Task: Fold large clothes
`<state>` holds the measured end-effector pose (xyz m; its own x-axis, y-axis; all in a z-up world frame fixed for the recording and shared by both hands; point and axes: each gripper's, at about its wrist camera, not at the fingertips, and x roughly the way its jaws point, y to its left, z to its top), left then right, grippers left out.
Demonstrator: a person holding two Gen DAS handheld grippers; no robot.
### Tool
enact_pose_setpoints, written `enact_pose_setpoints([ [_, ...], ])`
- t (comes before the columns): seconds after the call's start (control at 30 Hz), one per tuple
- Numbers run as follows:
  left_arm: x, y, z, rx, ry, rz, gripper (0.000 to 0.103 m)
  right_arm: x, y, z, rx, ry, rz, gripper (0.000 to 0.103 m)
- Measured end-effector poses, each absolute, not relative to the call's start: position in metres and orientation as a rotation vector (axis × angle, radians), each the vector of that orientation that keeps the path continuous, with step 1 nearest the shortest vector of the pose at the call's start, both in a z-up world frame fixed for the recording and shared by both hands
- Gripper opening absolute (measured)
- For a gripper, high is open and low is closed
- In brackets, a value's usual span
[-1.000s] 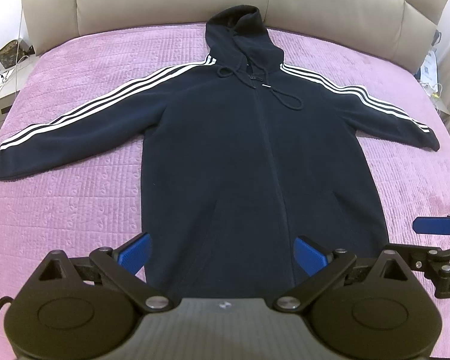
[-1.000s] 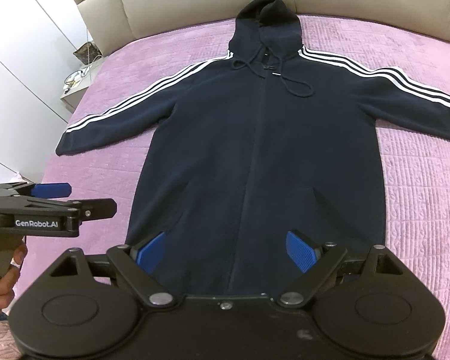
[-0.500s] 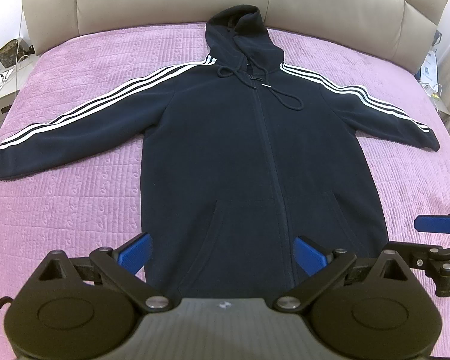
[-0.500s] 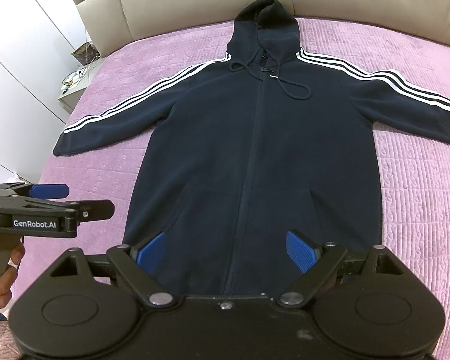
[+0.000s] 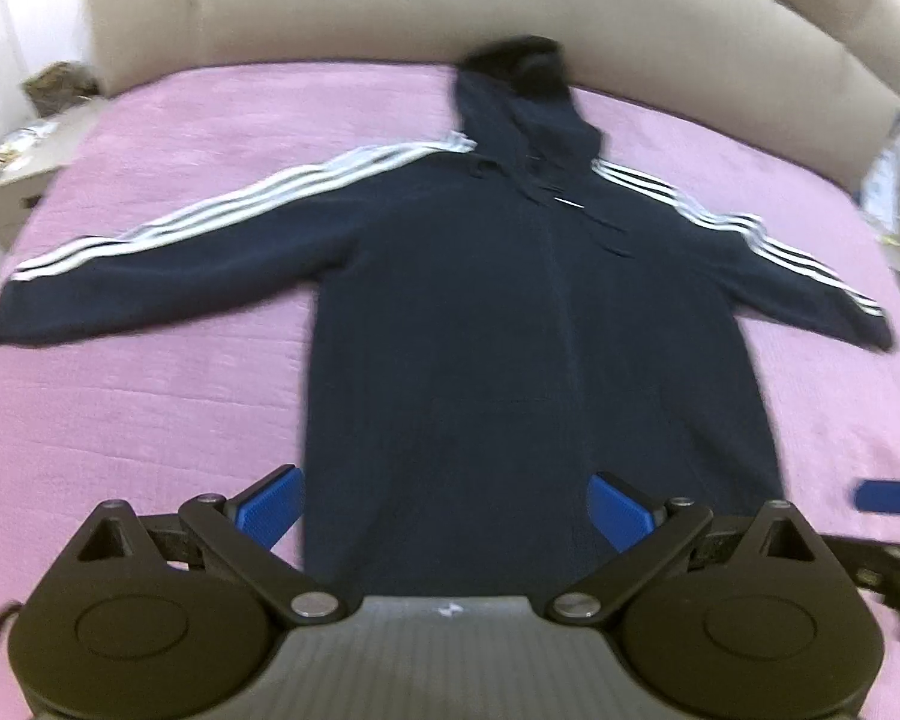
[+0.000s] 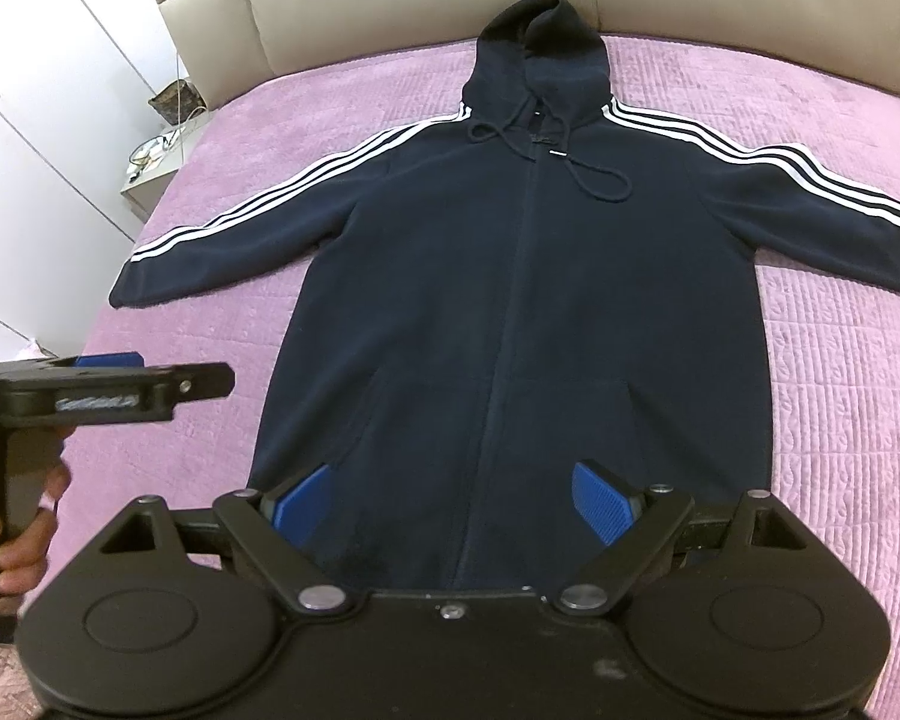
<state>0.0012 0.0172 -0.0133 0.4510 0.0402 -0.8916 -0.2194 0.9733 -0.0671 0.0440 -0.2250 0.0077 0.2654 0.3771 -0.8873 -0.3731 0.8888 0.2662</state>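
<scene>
A dark hoodie [image 6: 510, 300] lies flat, face up, across the middle of the bed [image 6: 840, 408], hood toward the headboard. Both the left tongs [image 5: 444, 510] and right tongs [image 6: 453, 501] gape empty above its hem. Soft, thick, floppy fleece: probably best pinched at a cuff or hem corner.

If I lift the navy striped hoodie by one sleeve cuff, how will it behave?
The navy striped hoodie lies limp and flat, so it will probably drape and trail. Its thick fleecy fabric suggests some weight. On the textured pink bedspread it would likely drag rather than slide.
</scene>
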Motion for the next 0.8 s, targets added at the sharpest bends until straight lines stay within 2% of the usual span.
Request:
enact_pose_setpoints([
  [0.23,0.021,0.060,-0.058,-0.293,1.120,0.206,0.102,0.075,-0.183,-0.005,-0.091,1.167,0.535,0.102],
  [0.4,0.043,0.115,-0.088,-0.310,1.018,0.407,0.102,0.123,-0.121,-0.045,-0.155,1.169,0.591,0.102],
  [0.53,0.059,0.179,-0.119,-0.425,0.942,0.495,0.101,0.153,-0.085,-0.071,-0.138,1.136,0.622,0.102],
  [0.8,0.068,0.271,-0.166,-0.558,0.876,0.599,0.101,0.187,-0.020,-0.132,-0.055,1.152,0.674,0.102],
])
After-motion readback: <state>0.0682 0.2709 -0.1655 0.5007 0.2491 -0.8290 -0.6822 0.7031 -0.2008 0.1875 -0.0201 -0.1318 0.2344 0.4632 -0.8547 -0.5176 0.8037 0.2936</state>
